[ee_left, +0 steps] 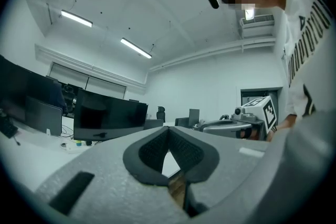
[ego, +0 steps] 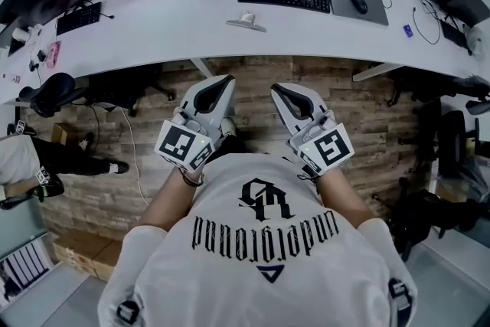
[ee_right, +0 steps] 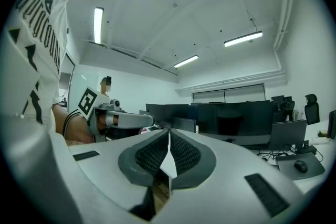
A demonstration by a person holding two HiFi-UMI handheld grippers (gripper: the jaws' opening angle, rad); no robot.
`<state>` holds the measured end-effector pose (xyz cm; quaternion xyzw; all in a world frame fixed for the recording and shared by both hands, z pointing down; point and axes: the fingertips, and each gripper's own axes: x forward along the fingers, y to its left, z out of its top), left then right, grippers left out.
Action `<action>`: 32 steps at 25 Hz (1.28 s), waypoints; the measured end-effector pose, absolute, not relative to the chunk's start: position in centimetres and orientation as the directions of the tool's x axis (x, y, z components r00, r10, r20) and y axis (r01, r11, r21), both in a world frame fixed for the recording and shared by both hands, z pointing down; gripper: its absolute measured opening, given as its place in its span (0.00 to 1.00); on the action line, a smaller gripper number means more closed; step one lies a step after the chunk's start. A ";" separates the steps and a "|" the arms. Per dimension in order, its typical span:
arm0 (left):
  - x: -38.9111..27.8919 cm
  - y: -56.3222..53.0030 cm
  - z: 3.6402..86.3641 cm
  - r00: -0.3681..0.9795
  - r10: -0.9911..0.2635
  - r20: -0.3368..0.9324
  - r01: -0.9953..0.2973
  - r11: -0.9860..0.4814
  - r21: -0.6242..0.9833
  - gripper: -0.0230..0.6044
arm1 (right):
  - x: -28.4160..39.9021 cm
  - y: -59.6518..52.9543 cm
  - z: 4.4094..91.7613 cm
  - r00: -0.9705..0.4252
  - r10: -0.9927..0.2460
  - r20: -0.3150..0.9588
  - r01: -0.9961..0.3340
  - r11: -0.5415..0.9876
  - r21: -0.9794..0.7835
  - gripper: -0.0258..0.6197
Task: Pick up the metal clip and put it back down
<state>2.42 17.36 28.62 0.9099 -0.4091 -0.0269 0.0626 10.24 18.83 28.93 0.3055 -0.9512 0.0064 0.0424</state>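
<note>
Waiting step: we judge pickup not begun; both tools short of the desk's (ego: 191, 19) near edge.
Left gripper (ego: 227, 79): clenched, empty.
Right gripper (ego: 276, 88): clenched, empty.
Metal clip: in no view.
Next: we find it, then part jaws.

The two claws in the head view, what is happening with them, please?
A person holds the left claw and the right claw close to the chest, in front of a white desk. Both claws are shut and empty. Neither one touches anything on the desk at this moment.
</note>
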 end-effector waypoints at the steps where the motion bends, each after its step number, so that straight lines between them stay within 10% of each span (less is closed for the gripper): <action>1: 1.8 16.6 28.5 0.667 -0.745 -0.002 -0.737 -0.660 0.142 0.06 | 9.4 18.0 28.9 -0.813 -0.576 0.087 -0.577 0.817 0.016 0.07; 32: -10.9 4.3 30.3 0.722 -0.690 0.050 -0.689 -0.709 0.152 0.06 | -4.8 4.6 30.7 -0.831 -0.544 0.119 -0.546 0.838 0.014 0.07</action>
